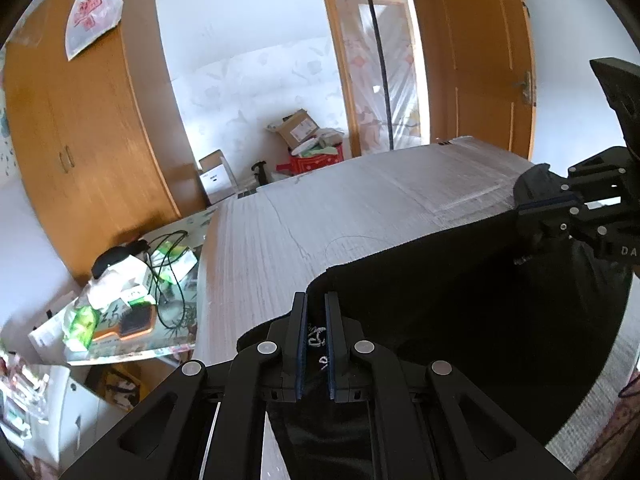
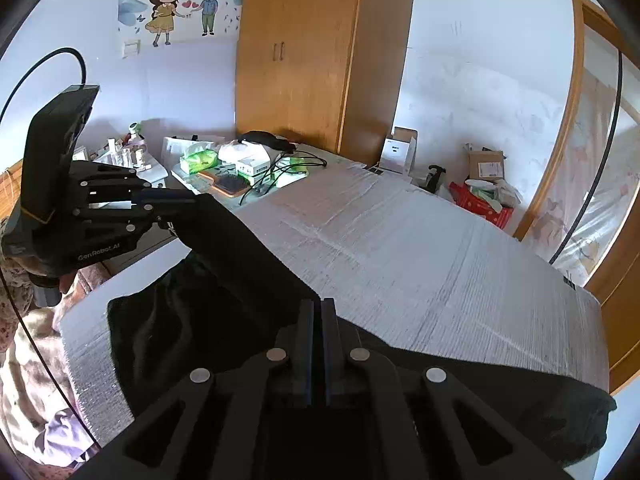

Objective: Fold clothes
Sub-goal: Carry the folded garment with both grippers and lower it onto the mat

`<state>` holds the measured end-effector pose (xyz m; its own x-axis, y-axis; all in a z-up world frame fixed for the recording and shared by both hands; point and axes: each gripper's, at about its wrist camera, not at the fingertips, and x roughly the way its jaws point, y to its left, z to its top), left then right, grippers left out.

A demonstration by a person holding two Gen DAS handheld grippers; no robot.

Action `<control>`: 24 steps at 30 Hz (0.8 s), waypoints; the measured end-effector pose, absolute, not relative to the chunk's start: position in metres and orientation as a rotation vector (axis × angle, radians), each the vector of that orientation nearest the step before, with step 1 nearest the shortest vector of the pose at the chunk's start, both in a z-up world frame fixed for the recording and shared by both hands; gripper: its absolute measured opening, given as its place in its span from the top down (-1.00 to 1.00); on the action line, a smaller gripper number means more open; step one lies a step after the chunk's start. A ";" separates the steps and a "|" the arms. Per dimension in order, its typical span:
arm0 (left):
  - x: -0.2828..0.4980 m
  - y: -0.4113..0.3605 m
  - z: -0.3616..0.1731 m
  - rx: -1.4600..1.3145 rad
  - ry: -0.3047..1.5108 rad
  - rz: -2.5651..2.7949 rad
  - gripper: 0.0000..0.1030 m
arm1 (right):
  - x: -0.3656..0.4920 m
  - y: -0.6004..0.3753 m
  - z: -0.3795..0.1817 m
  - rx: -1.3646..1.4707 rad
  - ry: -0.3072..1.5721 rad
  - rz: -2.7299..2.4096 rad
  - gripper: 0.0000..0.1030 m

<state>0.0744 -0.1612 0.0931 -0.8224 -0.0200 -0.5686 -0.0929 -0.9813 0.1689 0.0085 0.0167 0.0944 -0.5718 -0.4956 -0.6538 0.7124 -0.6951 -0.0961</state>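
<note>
Left tongs [image 1: 316, 308], right tongs [image 2: 318, 312] clamping black garment [image 2: 240, 264], cluttered table [image 2: 224, 184] beyond

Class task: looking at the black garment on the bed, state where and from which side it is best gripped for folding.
Grip the black garment at the two ends of one edge, coming from the near side, as the left gripper and right gripper do: limp cloth pinched there probably hangs taut and flat.

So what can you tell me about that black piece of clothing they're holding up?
The black garment looks like soft, dark fabric, with small white markings visible near the left hand-held gripper. Both that and the right hand-held gripper pinch its upper edge, lifting it taut between them. Its lower part drapes over the pale, ribbed covered surface. What kind of garment it is, I cannot tell.
</note>
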 end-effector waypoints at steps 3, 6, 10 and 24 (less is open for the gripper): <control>0.086 -0.159 0.088 -0.927 0.273 2.950 0.84 | 0.019 0.021 0.092 0.798 0.448 -2.243 0.93; 0.097 -0.158 0.084 -0.926 0.263 2.954 0.84 | 0.032 0.024 0.088 0.804 0.439 -2.230 0.93; 0.111 -0.158 0.080 -0.919 0.232 2.959 0.84 | 0.049 0.027 0.084 0.806 0.426 -2.219 0.93; 0.148 -0.150 0.042 -0.986 0.177 2.959 0.85 | 0.086 0.032 0.042 0.888 0.455 -2.124 0.93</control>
<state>0.1477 -0.1505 0.0416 -0.8007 -0.0194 -0.5988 -0.0523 -0.9934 0.1020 0.0859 0.0325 0.0416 -0.4573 -0.5212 -0.7205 0.7707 -0.6366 -0.0286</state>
